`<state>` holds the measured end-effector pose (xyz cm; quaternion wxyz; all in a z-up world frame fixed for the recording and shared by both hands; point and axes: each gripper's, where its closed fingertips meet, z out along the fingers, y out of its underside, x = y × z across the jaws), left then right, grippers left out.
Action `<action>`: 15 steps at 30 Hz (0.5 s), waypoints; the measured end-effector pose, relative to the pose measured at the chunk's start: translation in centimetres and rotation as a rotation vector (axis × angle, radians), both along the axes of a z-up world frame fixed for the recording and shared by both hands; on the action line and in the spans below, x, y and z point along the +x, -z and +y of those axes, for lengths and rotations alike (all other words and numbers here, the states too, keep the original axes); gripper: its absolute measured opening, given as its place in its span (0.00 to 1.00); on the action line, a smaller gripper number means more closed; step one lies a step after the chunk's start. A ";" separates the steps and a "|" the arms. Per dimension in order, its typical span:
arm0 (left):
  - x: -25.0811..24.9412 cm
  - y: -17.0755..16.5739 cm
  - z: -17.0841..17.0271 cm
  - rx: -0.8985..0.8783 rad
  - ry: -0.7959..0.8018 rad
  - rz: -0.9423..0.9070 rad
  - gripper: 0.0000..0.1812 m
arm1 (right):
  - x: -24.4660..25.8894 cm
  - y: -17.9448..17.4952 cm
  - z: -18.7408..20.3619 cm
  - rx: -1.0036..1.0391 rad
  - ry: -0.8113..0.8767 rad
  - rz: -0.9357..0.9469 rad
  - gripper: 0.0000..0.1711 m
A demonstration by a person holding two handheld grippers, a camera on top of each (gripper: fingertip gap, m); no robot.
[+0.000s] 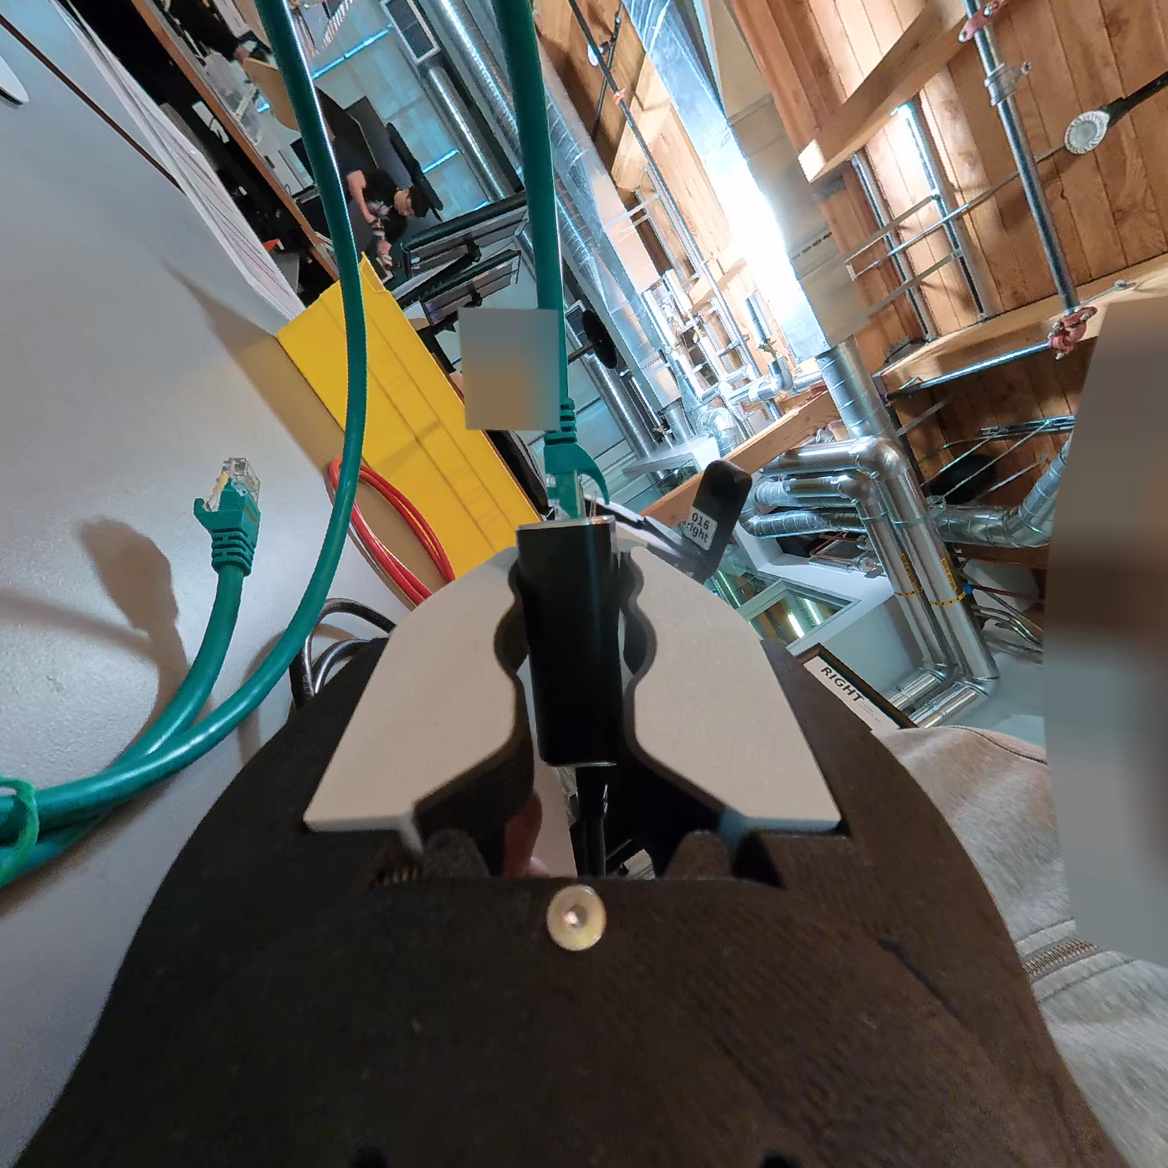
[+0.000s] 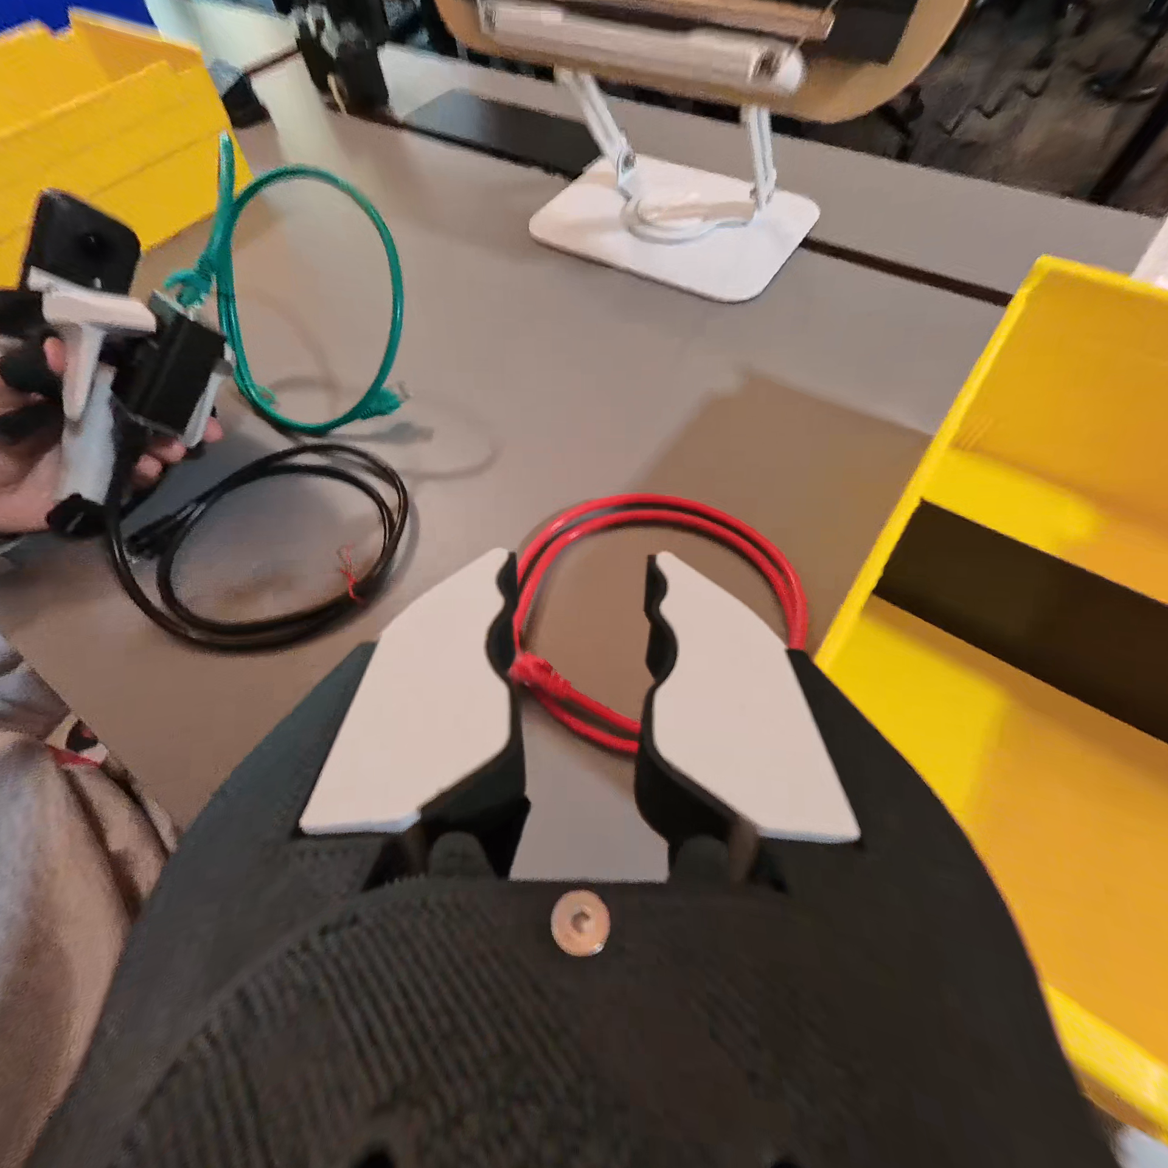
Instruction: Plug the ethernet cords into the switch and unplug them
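On the grey table (image 2: 569,392), between two yellow bins, the cords are lying in loose coils, and the right gripper (image 2: 584,556) is hanging just above the red ethernet cord (image 2: 663,512) with its fingers spread apart and nothing between them. Off to the left, raised above the table, the left gripper (image 1: 572,556) is clamping the black switch (image 1: 572,638) by its narrow sides, ports facing away, and one end of the green ethernet cord (image 1: 543,221) is sitting in a port, while its other plug (image 1: 231,499) is lying free on the table. Judging from this, the red cord is next: the right gripper should be closing on the red plug (image 2: 537,673) itself, not on the loop, gripping the boot so the clip is staying free. The switch should be held steady with an empty port facing the plug, so it is going in straight
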<state>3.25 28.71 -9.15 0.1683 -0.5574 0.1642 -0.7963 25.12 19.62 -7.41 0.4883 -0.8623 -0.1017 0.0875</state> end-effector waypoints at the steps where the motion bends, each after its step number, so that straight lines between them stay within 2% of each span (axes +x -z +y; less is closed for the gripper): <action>1: 0.0 0.0 0.0 0.000 -0.001 0.001 0.14 | -0.4 0.8 -0.4 -0.043 -0.042 -0.021 0.21; 3: 0.0 0.0 0.0 0.001 -0.003 0.003 0.14 | -1.5 2.9 -1.4 -0.140 -0.152 -0.126 0.21; 7: 0.1 0.1 0.0 0.004 -0.005 0.006 0.14 | -1.3 7.0 -2.2 -0.289 -0.215 -0.405 0.19; 15: 0.0 0.0 0.0 0.002 -0.001 0.002 0.14 | -0.6 10.3 -2.1 -0.386 -0.213 -0.468 0.19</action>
